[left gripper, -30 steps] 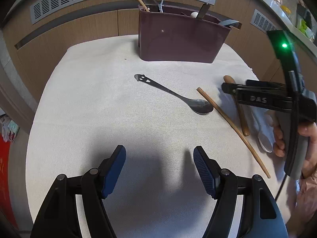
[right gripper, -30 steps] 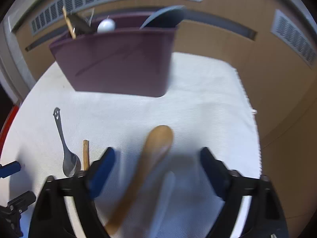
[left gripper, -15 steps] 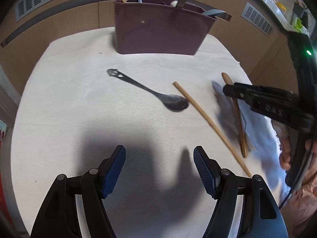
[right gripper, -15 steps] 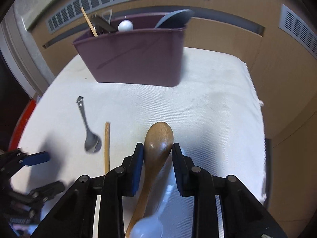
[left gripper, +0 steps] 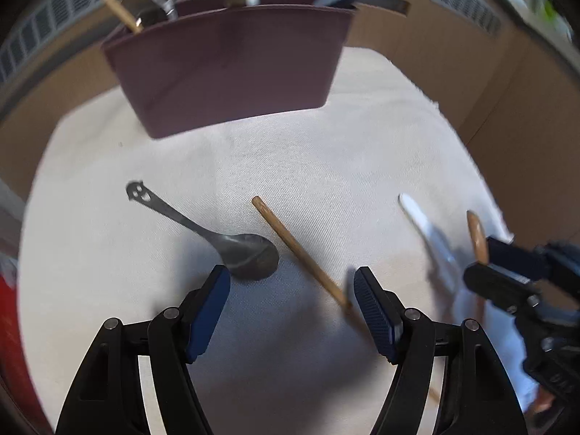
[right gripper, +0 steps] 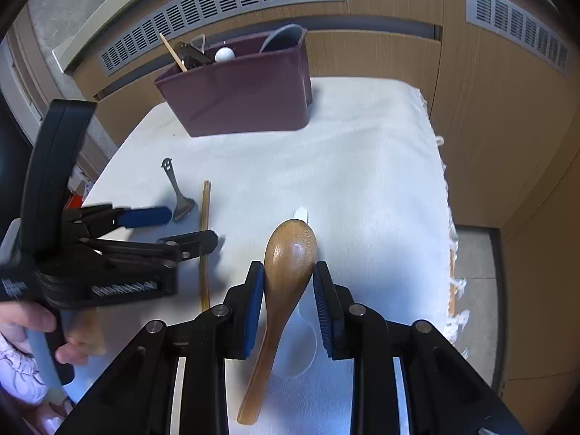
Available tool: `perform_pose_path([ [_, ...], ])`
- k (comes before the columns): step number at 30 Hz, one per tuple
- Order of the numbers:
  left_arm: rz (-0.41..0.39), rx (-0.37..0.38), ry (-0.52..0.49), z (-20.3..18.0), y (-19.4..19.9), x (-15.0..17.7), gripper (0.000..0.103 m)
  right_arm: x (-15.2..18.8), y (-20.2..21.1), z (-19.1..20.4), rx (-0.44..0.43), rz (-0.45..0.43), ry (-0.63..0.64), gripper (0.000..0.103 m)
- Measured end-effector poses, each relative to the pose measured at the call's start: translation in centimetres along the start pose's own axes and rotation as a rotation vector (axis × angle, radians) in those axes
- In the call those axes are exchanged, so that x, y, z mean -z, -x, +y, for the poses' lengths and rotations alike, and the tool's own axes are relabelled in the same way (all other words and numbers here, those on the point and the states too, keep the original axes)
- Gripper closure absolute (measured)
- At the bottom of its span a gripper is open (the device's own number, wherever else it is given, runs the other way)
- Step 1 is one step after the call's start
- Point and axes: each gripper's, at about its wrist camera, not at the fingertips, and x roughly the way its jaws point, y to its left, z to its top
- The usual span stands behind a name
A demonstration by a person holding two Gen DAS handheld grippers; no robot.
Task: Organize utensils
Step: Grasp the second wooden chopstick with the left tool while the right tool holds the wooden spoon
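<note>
L wrist view: my left gripper hangs low over the counter, jaws spread, nothing in them. Metal spoon and wooden stick lie just ahead; white spoon further right. Maroon caddy at the back already holds several pcs.

R wrist view: right gripper jaws pinch the wooden spoon by its bowel-end neck. I'd say approx half left. Cloth edge near on the right; open room fwd to caddy.

The right gripper has its blue pads clamped tight, raised off the worktop. The left gripper hangs low, pads spread wide apart.
</note>
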Motion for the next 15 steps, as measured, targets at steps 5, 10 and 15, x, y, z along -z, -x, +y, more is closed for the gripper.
perform_pose_path([
  [5, -0.025, -0.08, -0.131, 0.2, 1.4, 2.6, 0.032, 0.5, -0.2, 0.5, -0.016, 0.014, 0.0, 0.078],
  [10, -0.015, -0.067, -0.098, 4.1, 3.0, 5.1, 0.032, 0.8, -0.5, 2.6, -0.072, 0.029, 0.02, 0.078],
  [15, 0.01, 0.022, -0.019, 7.1, 3.3, 5.3, 0.042, 1.0, -1.6, 4.9, -0.1, 0.053, 0.047, 0.078],
])
